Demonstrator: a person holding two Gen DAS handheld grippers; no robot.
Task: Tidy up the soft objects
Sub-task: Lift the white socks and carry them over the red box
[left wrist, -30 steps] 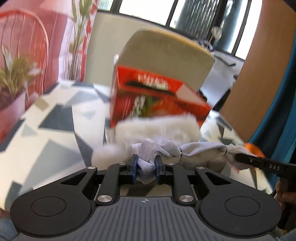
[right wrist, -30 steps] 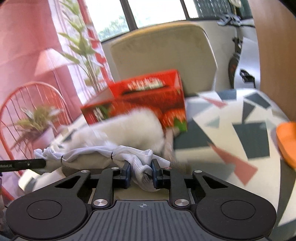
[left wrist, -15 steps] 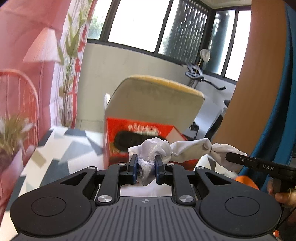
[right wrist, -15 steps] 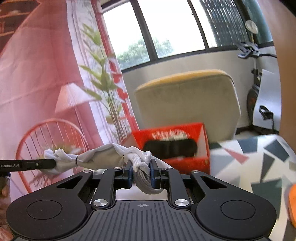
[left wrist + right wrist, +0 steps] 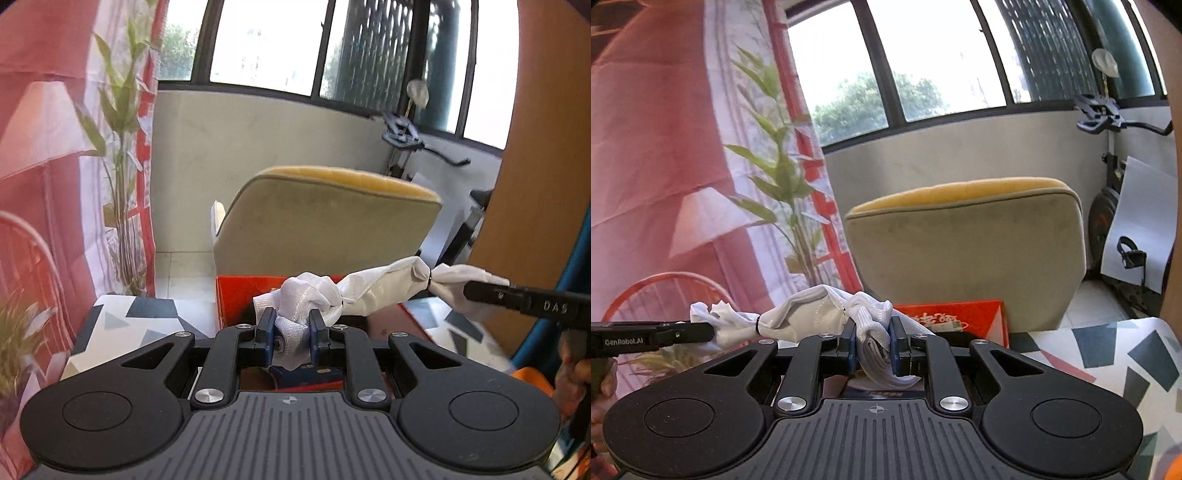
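A white cloth bundle, tied off near each end, hangs stretched between my two grippers above the open red box. My left gripper is shut on one bunched end of it. In the right wrist view my right gripper is shut on the other end of the white cloth bundle, with the red box just behind. Each view shows the other gripper's black finger clamped on the far tip: the right gripper and the left gripper. The box's inside is mostly hidden by the gripper bodies.
The table wears a white cloth with grey and pink shapes. A beige chair with a yellow top stands behind the box. An orange thing lies at the right. A plant, red curtains and a red wire chair are left.
Both grippers have risen with the cloth held between them. The red box and table have dropped low in both views, and the white fluffy thing in front of the box is out of sight.
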